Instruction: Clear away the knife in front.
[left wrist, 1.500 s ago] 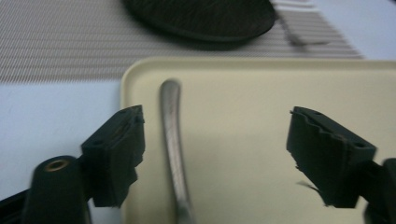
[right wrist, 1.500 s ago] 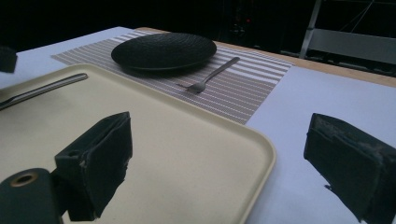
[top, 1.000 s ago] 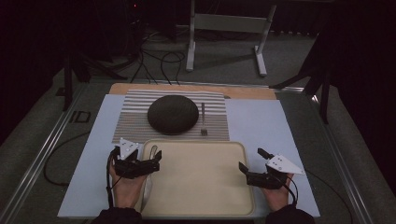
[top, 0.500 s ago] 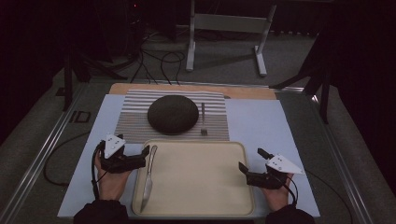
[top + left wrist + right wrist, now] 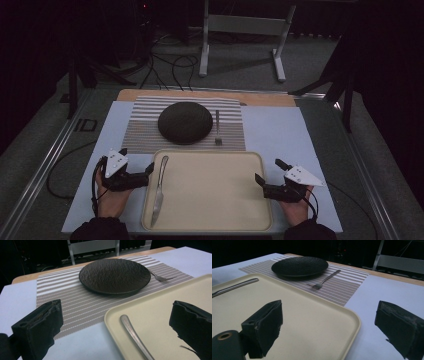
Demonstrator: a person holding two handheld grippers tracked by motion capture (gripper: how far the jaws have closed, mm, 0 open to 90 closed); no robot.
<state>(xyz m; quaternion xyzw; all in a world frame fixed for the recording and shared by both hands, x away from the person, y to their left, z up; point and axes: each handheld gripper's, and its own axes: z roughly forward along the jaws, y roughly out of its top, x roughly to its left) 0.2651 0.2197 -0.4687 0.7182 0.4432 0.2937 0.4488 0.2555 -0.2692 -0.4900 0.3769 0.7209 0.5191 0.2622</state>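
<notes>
A cream tray (image 5: 215,222) lies near the table's front edge. A metal knife (image 5: 159,190) rests along its left side, handle pointing away from me. My left gripper (image 5: 146,175) is open just left of the tray, apart from the knife. In the left gripper view its jaws stand wide around the tray's corner (image 5: 162,315) and the knife handle (image 5: 135,336), touching neither. My right gripper (image 5: 267,172) is open at the tray's right edge. The right gripper view shows the tray's rim (image 5: 352,315) between its empty jaws.
Beyond the tray, a striped placemat (image 5: 145,135) carries a dark round plate (image 5: 185,122) with a fork (image 5: 218,127) to its right. All of this lies on a pale blue mat (image 5: 272,130). A metal stand (image 5: 240,30) and cables sit on the floor behind the table.
The left gripper has pulled back leftward off the tray's left side. The knife, not seen a second ago, now lies loose on the tray. The right gripper has stayed still.
</notes>
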